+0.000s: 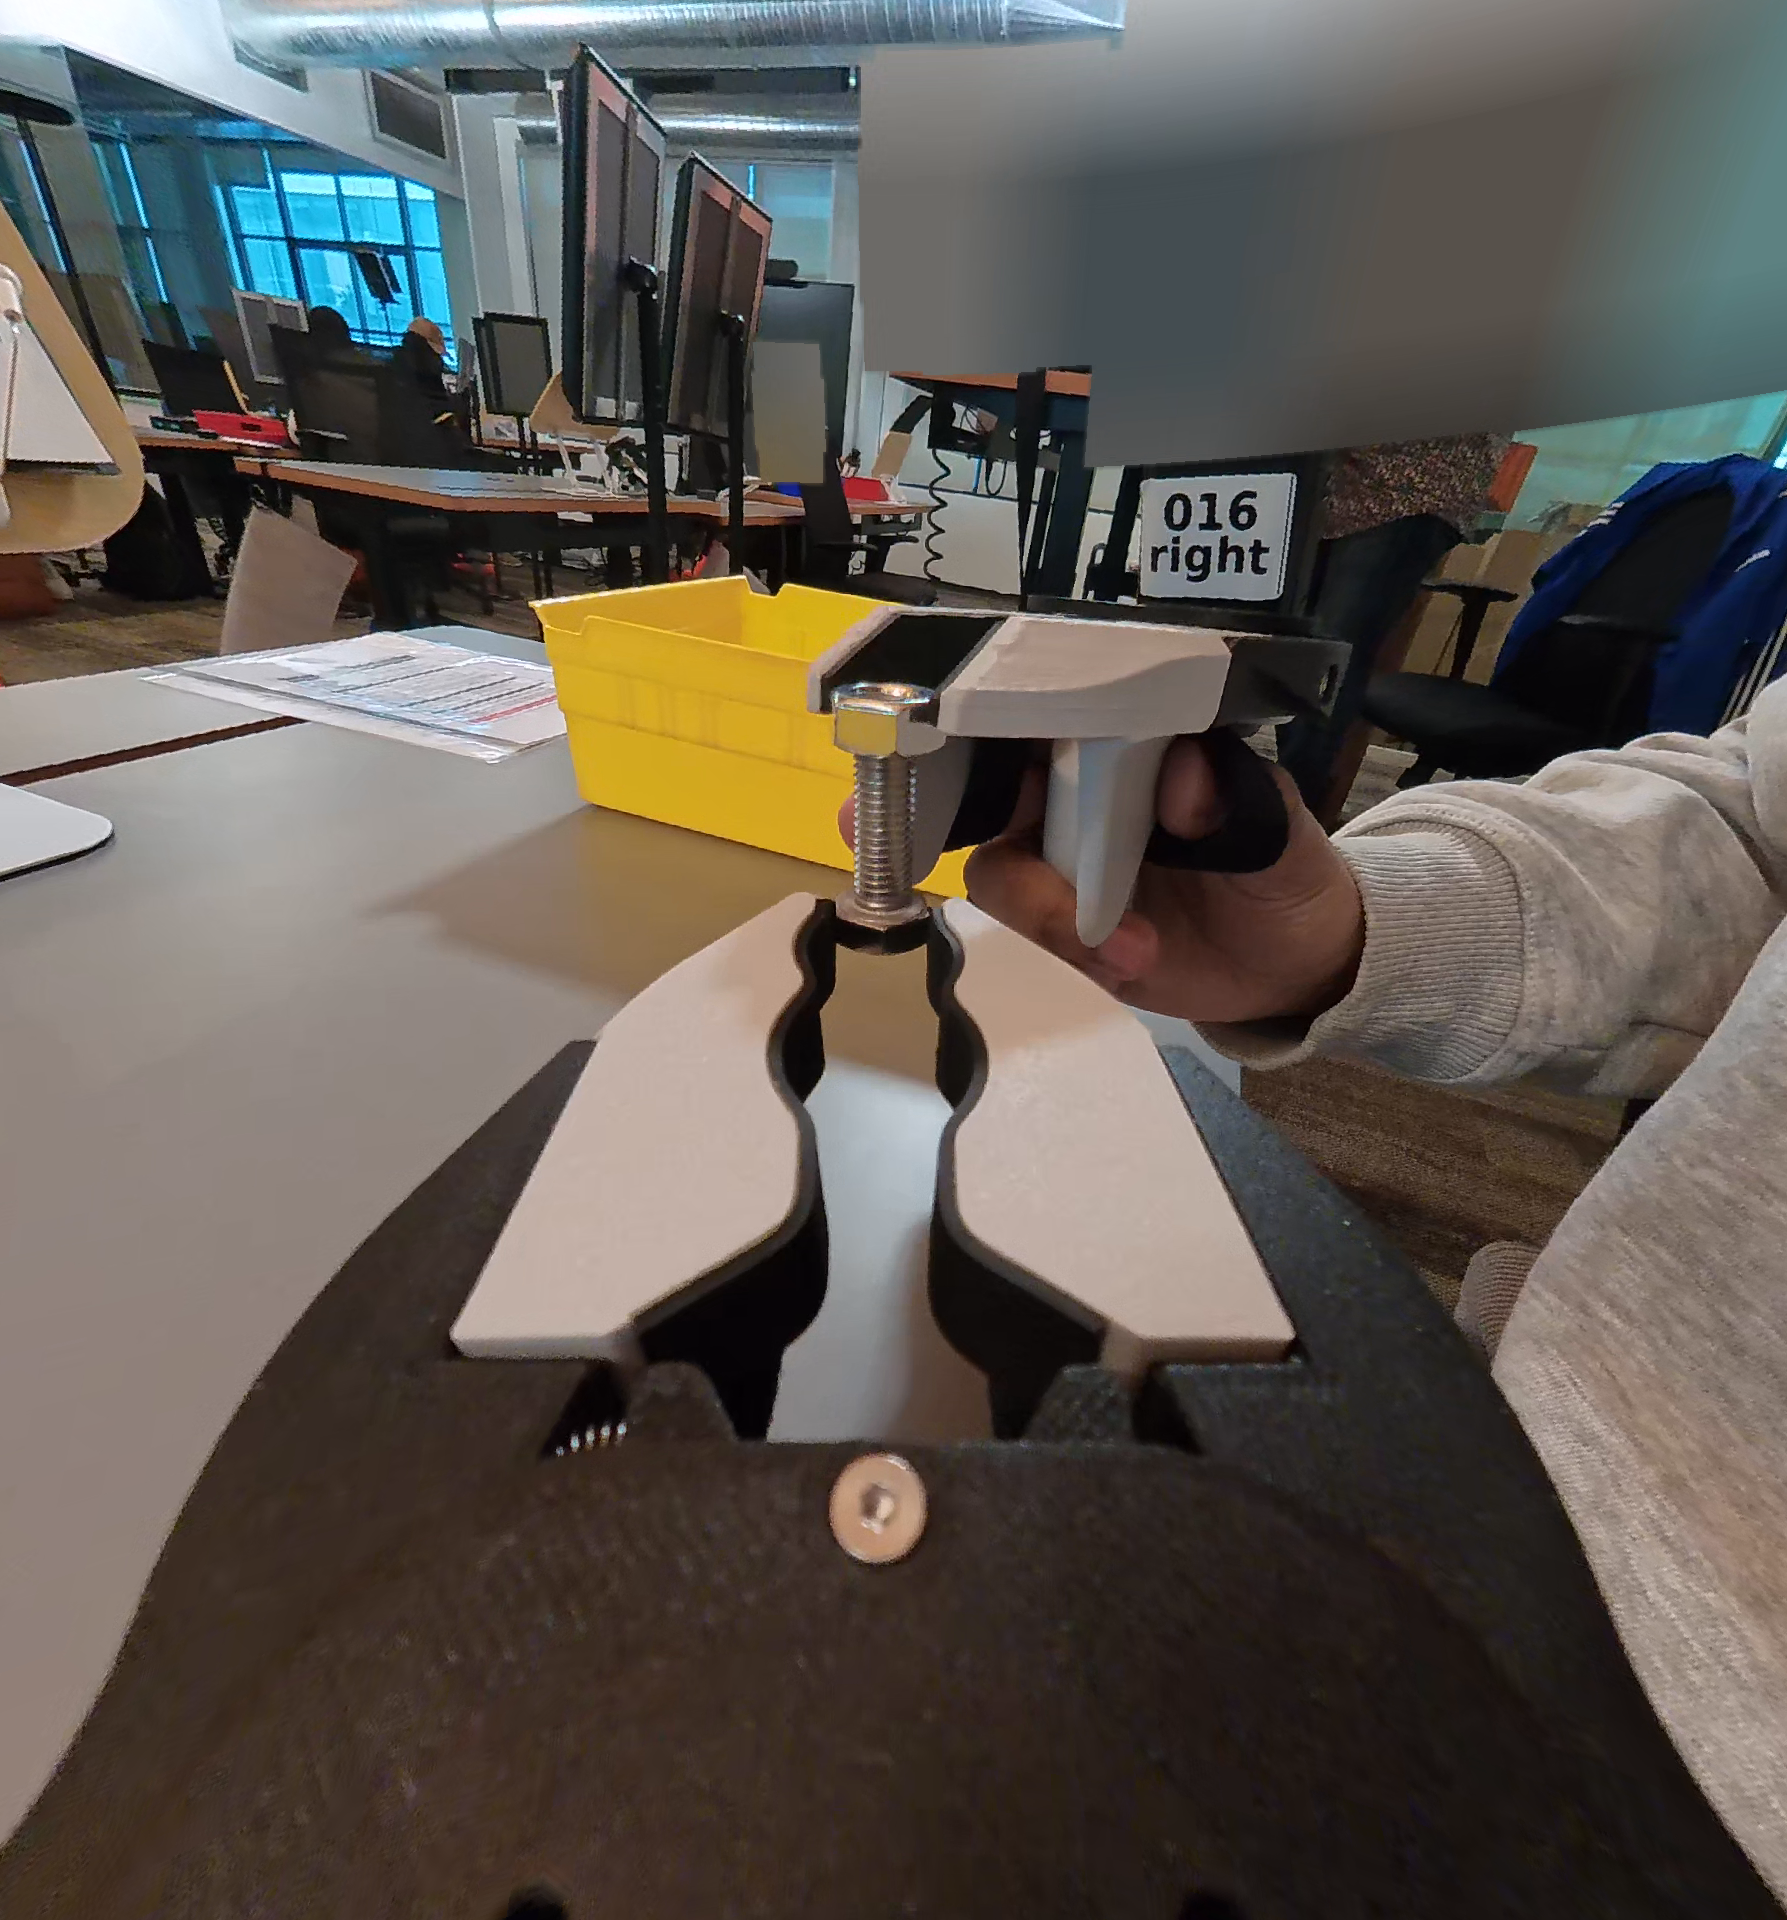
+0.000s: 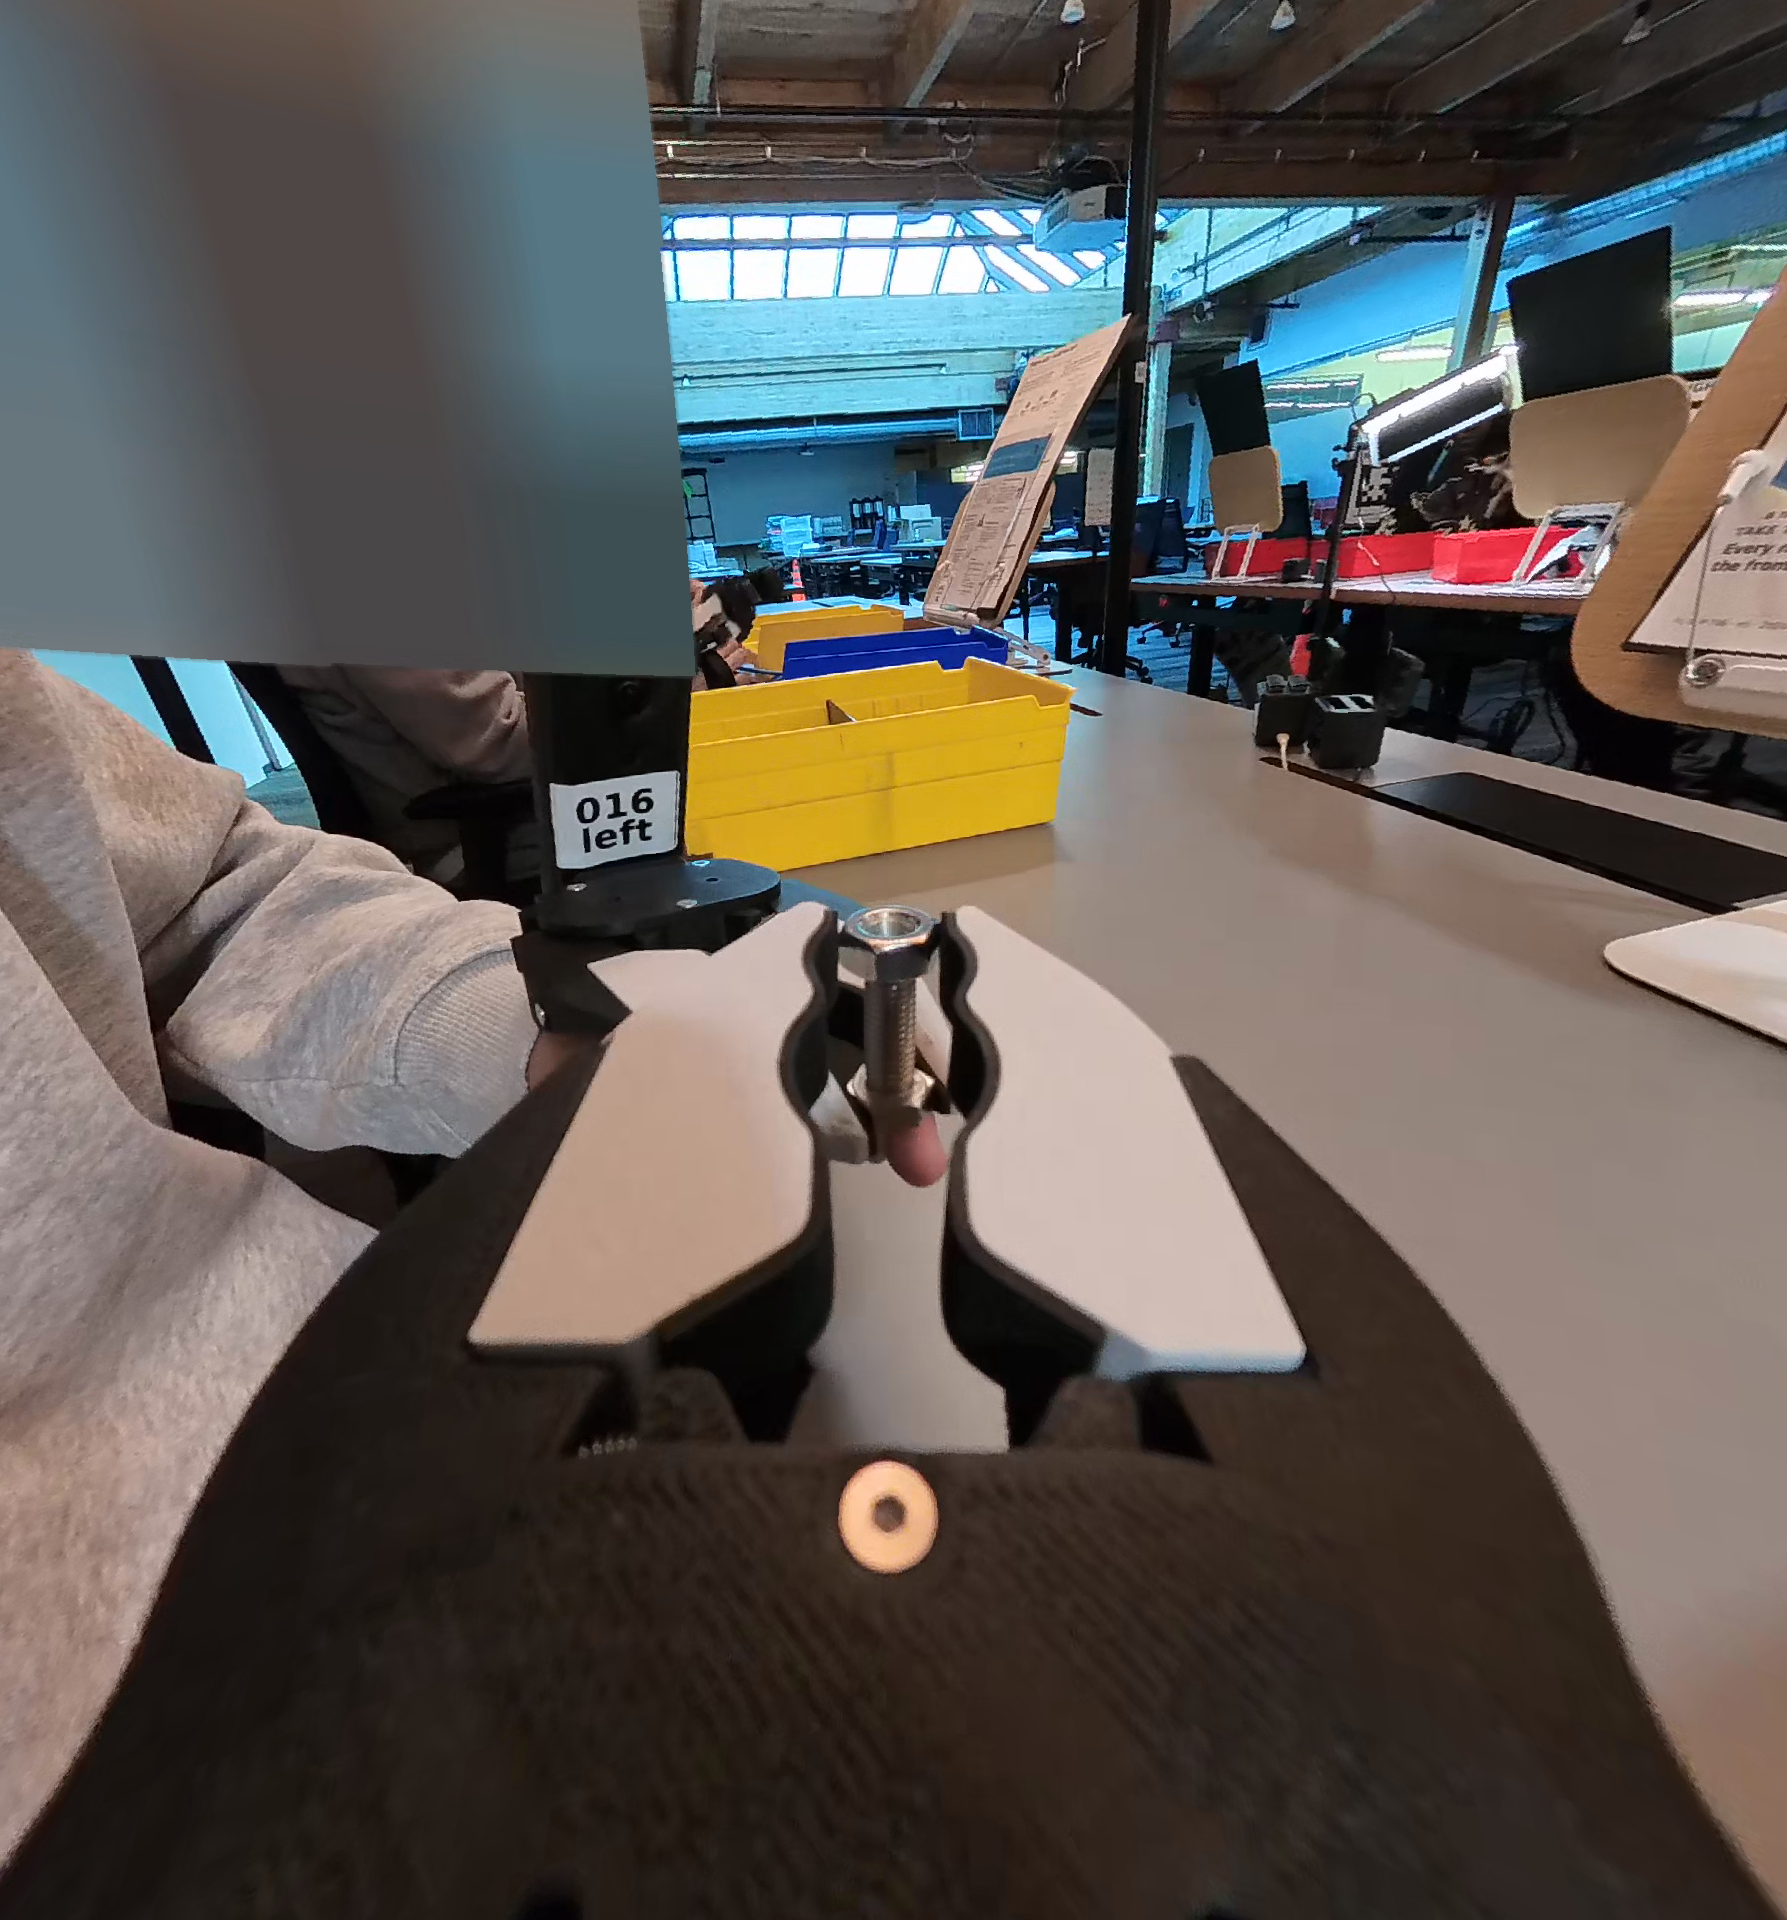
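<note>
Bolt (image 1: 881, 821) upright, head clamped in left tool (image 1: 876, 928), nut (image 2: 887, 935) gripped by right tool (image 2: 889, 940)

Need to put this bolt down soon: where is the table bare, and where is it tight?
Bare grey table between the paper sheet and the left gripper; more right of the yellow bin, before the black strip. Crowded where both grippers meet on the bolt.
</note>
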### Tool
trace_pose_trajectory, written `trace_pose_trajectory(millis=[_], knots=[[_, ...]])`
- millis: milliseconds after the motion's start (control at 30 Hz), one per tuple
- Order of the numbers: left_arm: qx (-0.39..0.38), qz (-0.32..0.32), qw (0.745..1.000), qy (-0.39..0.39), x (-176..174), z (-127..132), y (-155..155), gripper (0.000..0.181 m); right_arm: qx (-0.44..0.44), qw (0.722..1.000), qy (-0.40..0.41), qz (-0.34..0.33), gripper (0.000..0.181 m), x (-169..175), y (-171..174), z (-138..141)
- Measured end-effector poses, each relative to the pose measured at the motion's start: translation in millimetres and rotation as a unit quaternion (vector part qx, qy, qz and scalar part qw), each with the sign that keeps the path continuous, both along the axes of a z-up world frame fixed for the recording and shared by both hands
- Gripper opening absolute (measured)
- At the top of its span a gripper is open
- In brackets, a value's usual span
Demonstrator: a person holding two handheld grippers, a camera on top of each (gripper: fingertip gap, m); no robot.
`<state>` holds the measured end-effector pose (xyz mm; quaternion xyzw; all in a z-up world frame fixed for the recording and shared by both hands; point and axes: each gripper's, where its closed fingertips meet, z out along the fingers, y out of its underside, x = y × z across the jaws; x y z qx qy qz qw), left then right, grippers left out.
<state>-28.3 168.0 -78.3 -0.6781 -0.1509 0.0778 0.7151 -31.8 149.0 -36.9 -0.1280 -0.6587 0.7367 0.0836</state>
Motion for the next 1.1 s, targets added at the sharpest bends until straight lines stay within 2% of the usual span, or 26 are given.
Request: trace_pose_trajectory(millis=[200, 400, 1100], knots=[[0.001, 0.004, 1.000, -0.004, -2, 0, -1, 0.017, 0.001, 1.000, -0.007, -0.002, 0.019, -2, 0, -2], [0.005, 0.010, 1.000, -0.012, -5, -1, -3, 0.017, -0.005, 1.000, -0.008, -0.004, 0.029, -3, 0, -2], [0.015, 0.030, 0.999, -0.029, -15, 0, -9, 0.017, -0.006, 1.000, -0.004, 0.004, 0.023, 0, 1, -1]])
